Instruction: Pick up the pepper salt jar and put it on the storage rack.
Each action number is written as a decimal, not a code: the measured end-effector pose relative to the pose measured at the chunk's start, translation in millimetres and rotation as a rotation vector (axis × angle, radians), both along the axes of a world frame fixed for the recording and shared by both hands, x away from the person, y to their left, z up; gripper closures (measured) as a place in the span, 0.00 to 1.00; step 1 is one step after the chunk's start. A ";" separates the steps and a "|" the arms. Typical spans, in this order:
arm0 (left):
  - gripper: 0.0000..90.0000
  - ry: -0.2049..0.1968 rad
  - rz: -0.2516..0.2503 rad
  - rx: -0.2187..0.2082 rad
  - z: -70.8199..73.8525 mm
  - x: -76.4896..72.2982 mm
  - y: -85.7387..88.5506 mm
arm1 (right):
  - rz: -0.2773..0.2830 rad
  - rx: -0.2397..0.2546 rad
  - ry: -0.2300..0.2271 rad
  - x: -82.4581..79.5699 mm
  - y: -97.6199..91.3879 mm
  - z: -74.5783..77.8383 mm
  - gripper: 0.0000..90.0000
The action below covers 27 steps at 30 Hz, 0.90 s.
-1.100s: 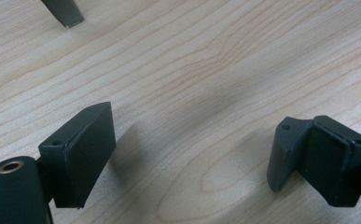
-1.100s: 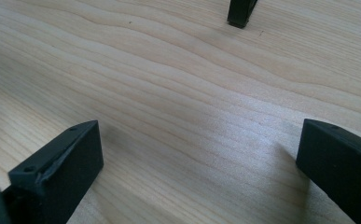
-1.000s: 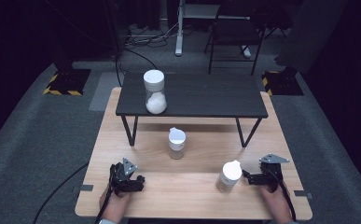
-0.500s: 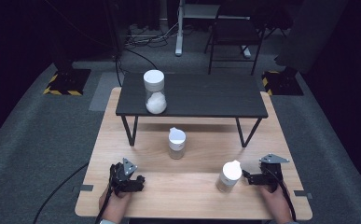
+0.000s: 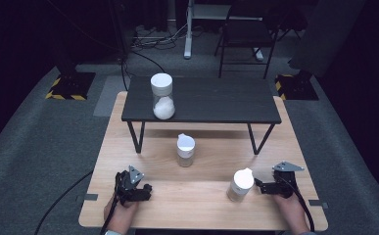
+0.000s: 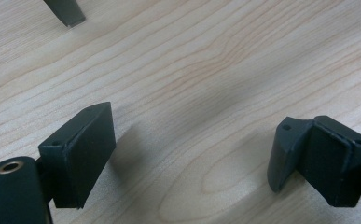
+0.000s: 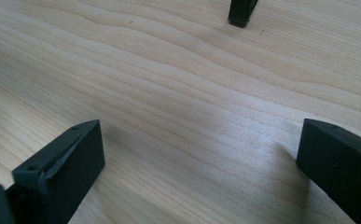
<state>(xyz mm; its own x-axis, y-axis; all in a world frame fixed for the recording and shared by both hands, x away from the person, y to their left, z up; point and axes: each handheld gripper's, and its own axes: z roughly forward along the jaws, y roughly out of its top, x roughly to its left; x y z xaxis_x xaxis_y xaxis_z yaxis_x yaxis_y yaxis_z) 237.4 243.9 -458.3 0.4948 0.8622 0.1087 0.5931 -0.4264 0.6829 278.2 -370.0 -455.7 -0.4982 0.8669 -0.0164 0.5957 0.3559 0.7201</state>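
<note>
Black jaws on the right gripper (image 5: 261, 185) are spread wide with nothing between them, just bare wood grain under them in the right gripper view. Same story for the left gripper (image 5: 145, 188): jaws apart, resting low on the wooden table (image 5: 201, 215). Just beside the right one stands a small white-capped jar (image 5: 240, 185), not touching it. Another small jar (image 5: 185, 150) sits mid-table, and a bigger jar (image 5: 162, 96) is up on the black shelf (image 5: 216, 100). Looks like pre-grab to me. Next move: slide the right jaws around that near jar and close gently so it doesn't tip.
</note>
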 end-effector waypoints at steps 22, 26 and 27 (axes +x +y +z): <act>0.13 0.000 0.002 0.000 0.0 -0.1 -0.3 | 0.016 0.140 -0.250 -41.4 -15.4 28.6 0.02; 0.13 0.001 0.003 0.000 0.1 -0.1 -0.3 | 0.025 0.171 -0.305 -49.1 -17.3 33.9 0.02; 0.13 0.000 0.003 0.000 0.1 -0.1 -0.4 | 0.028 0.173 -0.315 -50.8 -17.1 35.8 0.02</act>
